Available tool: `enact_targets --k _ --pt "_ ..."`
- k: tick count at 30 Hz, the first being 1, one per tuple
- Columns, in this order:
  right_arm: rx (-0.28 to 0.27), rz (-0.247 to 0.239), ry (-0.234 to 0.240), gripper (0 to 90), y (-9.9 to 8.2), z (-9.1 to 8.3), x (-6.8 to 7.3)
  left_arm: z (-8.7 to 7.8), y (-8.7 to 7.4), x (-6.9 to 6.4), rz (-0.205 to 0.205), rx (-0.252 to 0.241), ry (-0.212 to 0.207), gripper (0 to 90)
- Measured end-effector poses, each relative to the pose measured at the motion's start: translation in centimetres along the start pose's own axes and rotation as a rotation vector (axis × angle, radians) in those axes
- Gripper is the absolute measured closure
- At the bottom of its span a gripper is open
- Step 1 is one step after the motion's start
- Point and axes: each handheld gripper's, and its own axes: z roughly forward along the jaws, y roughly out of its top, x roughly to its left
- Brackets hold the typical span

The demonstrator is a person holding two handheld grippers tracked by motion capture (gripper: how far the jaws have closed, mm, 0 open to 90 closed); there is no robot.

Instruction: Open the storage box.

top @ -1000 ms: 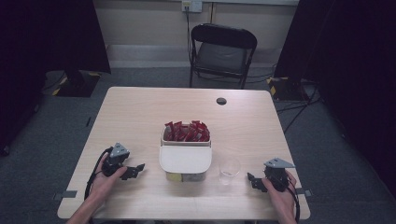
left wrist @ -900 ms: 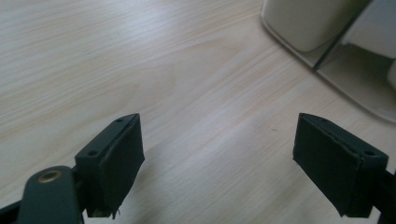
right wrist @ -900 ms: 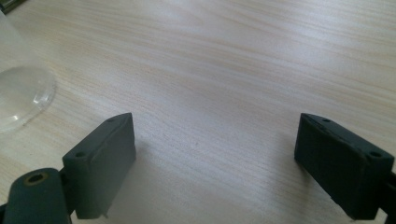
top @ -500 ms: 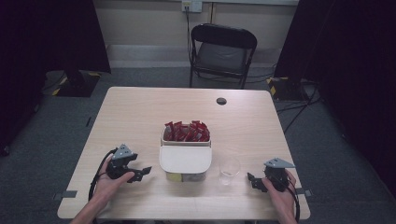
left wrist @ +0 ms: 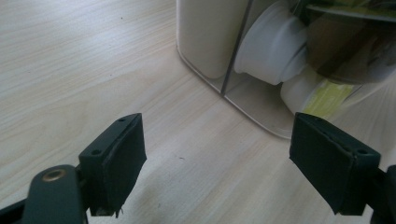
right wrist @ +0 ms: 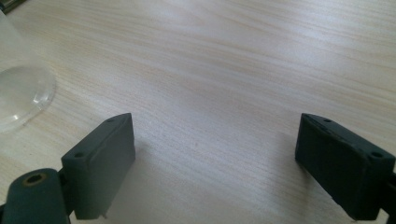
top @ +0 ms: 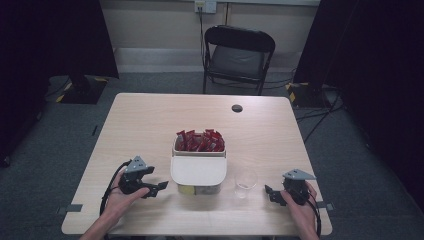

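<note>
High view: your left gripper [top: 161, 186], jaws wide and empty, sits just beside the white bin [top: 197, 170] mid-table toward the near edge, right gripper [top: 270, 193] likewise open near the clear cup [top: 245, 181]; approach step, next likely closing in on the bin.

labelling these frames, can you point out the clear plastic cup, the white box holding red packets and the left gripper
clear plastic cup [top: 245, 181], high view, on its rim
white box holding red packets [top: 198, 169], high view, on its white lid
left gripper [top: 159, 187], high view, midway between its open fingertips

no legible text, labels, brands or numbers anywhere, red packets' [top: 199, 142] print too small to read
</note>
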Motion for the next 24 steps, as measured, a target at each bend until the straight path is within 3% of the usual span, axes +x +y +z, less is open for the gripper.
enact_targets --k 13,24 --pt "0.000 0.000 0.000 11.6 0.0 0.0 0.0 0.1 0.8 -1.5 0.020 -0.017 -0.074 18.0" --pt "0.000 0.000 0.000 11.6 0.0 0.0 0.0 0.4 1.2 -2.0 0.026 -0.022 -0.076 17.5"
